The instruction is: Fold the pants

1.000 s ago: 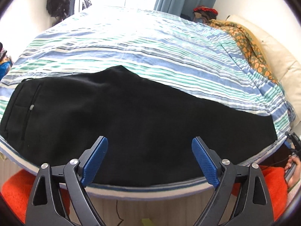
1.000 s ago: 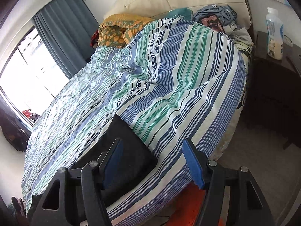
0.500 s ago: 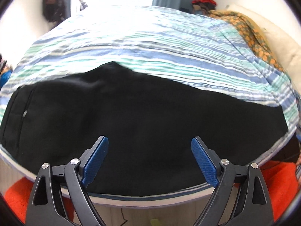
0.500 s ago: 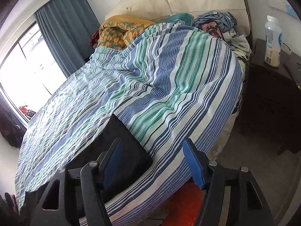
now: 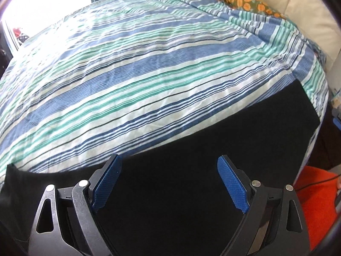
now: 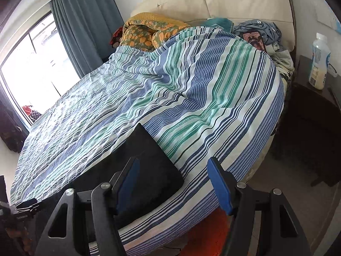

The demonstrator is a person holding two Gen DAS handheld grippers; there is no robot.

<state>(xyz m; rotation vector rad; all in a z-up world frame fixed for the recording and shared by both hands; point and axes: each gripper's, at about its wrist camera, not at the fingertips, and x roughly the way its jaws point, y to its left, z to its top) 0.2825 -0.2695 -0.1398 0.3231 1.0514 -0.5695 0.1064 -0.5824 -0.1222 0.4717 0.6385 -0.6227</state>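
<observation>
Pants (image 5: 191,170) lie flat on striped bed (image 5: 149,74); both grippers' jaws released.

Home bedroom: bed (image 6: 191,98), curtain (image 6: 85,25).

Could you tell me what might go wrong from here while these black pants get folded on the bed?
1. The black pants lie along the near edge of the striped bedspread; a pull toward the edge could drag them onto the floor.
2. Both tongs, left and right, are open over fabric; closing low could pinch the bedspread along with the pants.
3. The hem end near the right tongs could crumple if gripped off-centre.
</observation>
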